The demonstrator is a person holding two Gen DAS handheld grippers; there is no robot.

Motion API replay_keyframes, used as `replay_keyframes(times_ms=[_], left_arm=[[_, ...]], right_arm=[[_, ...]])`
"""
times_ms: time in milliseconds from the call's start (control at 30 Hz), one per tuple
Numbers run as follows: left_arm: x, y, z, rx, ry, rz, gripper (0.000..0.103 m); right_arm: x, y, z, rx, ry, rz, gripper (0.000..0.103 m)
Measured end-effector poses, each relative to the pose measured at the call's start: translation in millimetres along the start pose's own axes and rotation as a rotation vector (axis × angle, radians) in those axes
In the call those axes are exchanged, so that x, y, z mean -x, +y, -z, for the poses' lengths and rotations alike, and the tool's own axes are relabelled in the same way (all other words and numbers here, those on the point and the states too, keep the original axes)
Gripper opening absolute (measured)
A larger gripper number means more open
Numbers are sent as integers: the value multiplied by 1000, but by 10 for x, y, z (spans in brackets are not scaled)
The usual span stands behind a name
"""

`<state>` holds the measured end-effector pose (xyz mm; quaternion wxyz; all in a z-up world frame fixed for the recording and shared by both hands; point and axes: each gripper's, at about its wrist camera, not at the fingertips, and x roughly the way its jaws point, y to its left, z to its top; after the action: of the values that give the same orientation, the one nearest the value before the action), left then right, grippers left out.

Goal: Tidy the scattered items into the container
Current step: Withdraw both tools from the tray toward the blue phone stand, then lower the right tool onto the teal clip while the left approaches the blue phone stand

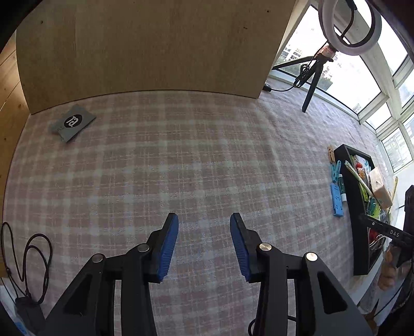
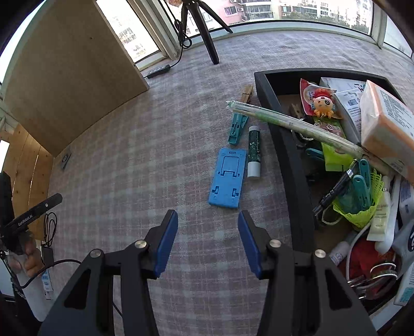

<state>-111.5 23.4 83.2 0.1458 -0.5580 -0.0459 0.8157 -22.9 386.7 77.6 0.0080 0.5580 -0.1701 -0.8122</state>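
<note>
While both grippers, left (image 1: pixel 204 219) and right (image 2: pixel 207 217), hover with jaws wide and empty above the plaid-clothed bench (image 2: pixel 145 160); flat blue plastic stand (image 2: pixel 227 178), cylindrical glue stick (image 2: pixel 253 155) lie beside the black box (image 2: pixel 289 155).

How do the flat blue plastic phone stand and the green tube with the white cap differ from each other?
The flat blue plastic phone stand is a wide rectangular slab with cut-out slots; the green tube with the white cap is a narrow cylinder. The stand is one colour; the tube has two. Both lie on the checked cloth, outside the black container.

plaid cloth (image 1: pixel 181 155), wooden panel (image 1: pixel 145 44), sunlit windows (image 2: pixel 297 10)
</note>
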Motion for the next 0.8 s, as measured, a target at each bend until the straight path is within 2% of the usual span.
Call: replay_keyframes(times_ms=[100,233,500,567,667,800], left_arm=[[-111,-6,-46,-18,23,22,39],[-298,-317,-122,-85,45,80,39],[-614,-1510,46,-249,101,250,40],[-663,-1784,98,-284,97,266,46],[-724,-2095,138,-325,101,278,46],[-798,-2222,139,-303,104,284,46]], right_arm=[[-44,-94,35,-70,11,17,48],[-72,-184,63,-135,-5,58,48],[-177,-241,-202,-175,-6,103,39],[-213,-254,-312,-171,7,97,35],[-227,-288,-460,-173,11,102,32],[-258,-255,-627,-138,12,93,32]])
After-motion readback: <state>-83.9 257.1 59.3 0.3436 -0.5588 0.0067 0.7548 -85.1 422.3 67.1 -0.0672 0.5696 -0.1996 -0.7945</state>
